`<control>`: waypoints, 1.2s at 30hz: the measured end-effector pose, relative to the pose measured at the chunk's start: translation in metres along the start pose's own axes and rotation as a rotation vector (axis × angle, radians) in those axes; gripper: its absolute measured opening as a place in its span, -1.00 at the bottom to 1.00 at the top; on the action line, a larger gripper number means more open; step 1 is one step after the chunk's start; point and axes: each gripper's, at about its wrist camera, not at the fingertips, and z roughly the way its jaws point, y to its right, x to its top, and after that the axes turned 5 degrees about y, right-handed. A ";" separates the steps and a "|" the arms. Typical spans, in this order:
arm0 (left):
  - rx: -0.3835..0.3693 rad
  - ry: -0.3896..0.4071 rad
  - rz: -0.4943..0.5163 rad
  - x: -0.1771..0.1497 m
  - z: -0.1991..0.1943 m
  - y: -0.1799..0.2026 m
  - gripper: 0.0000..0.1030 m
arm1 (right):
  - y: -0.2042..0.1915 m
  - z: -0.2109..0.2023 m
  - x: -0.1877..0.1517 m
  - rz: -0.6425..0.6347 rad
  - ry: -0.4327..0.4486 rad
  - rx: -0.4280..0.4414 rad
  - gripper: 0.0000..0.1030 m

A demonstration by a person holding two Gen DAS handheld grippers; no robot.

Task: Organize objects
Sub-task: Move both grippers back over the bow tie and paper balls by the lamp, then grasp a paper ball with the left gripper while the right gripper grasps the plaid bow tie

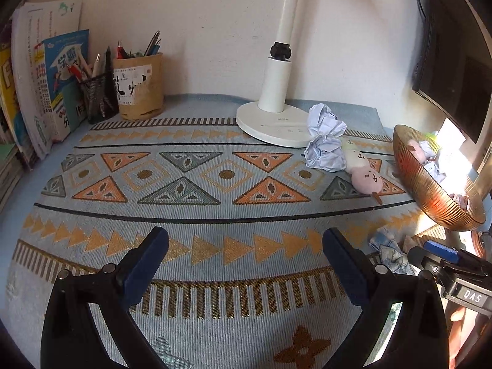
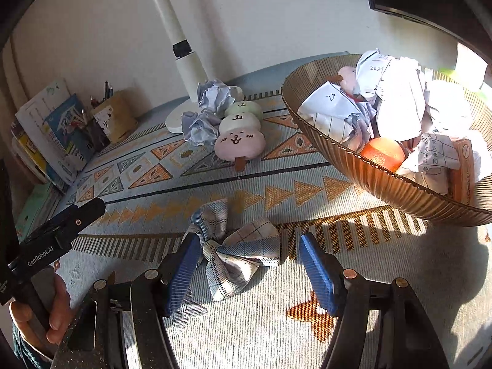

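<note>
Plaid bow (image 2: pixel 233 252) lies on the patterned bench mat (image 2: pixel 147 190), between the right gripper's (image 2: pixel 249 272) spread, empty fingers; whether they touch it is unclear. Left gripper (image 1: pixel 246 264) hovers released. Basket (image 2: pixel 384 181) cut off at frame edge.

From the left wrist we look low across the patterned cloth (image 1: pixel 196 184) toward the wall and lamp (image 1: pixel 273 92). From the right wrist we face the bowl (image 2: pixel 384 181) closely. Both views share the lamp, plush toy (image 1: pixel 364 175) and pen holders (image 1: pixel 140 89).
</note>
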 end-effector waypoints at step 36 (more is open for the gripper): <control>-0.285 -0.140 0.367 0.070 0.131 0.096 -0.09 | -0.051 0.021 -0.004 -0.234 -0.060 0.025 -0.37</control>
